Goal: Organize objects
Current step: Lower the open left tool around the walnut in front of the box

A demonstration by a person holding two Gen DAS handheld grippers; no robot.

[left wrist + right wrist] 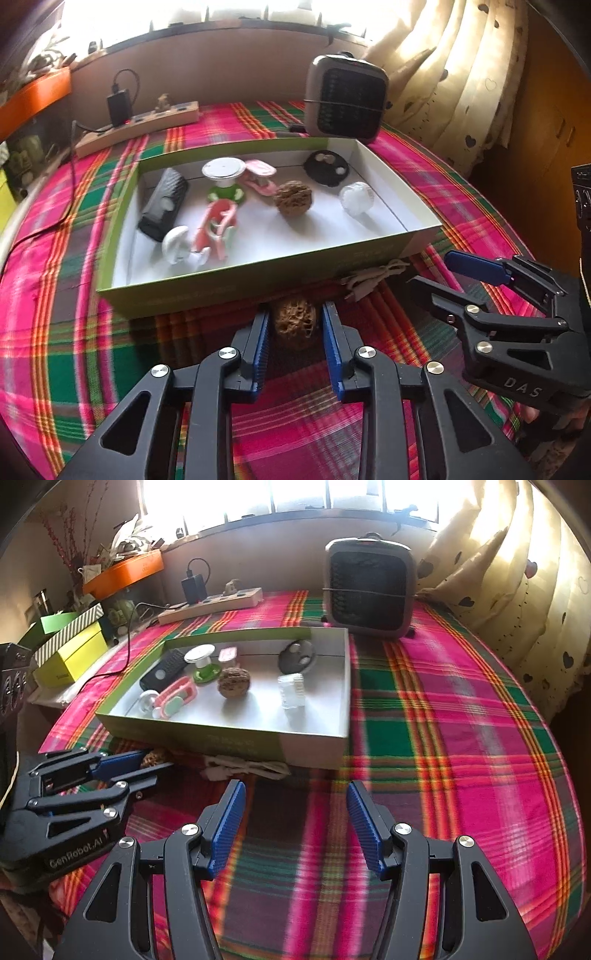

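The left gripper's (295,323) fingers pinch a walnut (294,322) on the bench (424,177) just before the box (236,284), the pick-up step, so next comes lifting it over the wall, while the right gripper's (295,823) fingers hang wide, empty.

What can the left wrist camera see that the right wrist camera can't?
Only the left wrist view shows the left gripper head-on, its jaws closed on a wrinkly brown walnut, with the right gripper off to the side.

Only the right wrist view shows the yellow-green boxes beside the table, and the right gripper's jaws open with nothing between them.

Both show the shallow box, a second walnut inside it, the heater, the power strip and the white cable in front of the box.
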